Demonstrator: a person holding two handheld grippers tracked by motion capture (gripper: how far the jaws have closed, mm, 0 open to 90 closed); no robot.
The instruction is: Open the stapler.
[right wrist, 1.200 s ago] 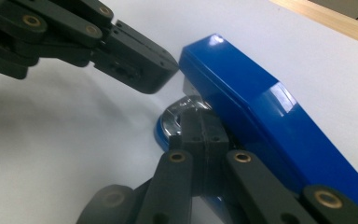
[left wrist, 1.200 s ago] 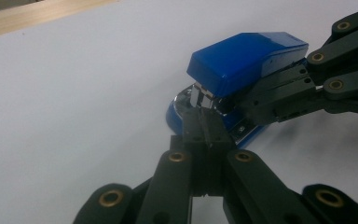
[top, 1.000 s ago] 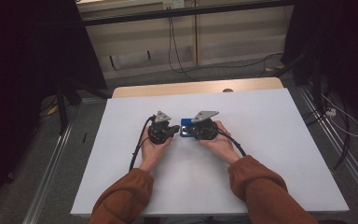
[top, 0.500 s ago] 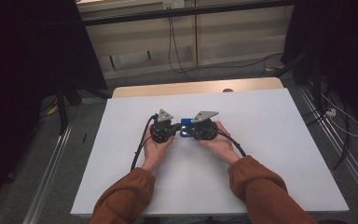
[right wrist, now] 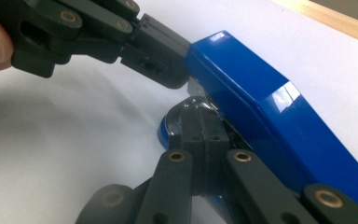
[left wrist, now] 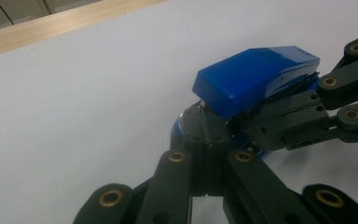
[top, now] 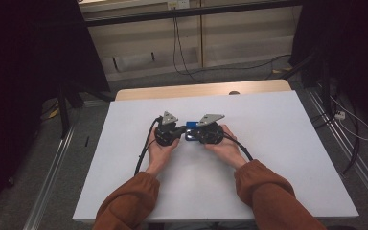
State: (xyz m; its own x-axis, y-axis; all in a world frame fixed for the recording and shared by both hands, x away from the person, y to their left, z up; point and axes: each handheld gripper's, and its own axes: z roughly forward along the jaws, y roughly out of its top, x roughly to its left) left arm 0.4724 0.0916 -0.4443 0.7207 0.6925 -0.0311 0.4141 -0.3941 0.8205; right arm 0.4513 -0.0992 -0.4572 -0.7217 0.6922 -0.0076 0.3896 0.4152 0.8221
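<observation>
Forearms angled inward over the white table [top: 278, 158], the left gripper [top: 176, 133] and right gripper [top: 195, 135] both clamp a blue stapler [top: 191, 125] held between them, jaws pinched together on it.

Both forearms, entering at the bottom of the high view, are covered by rust-orange sleeves [top: 268, 189] bunched at the wrists. Each gripper, left gripper [top: 168, 133] and right gripper [top: 206, 134], is black, topped by a grey three-cornered plate and trailing a black cable [top: 143, 151]. The jaw linkages carry brass-coloured pivot pins [left wrist: 176, 157].
</observation>
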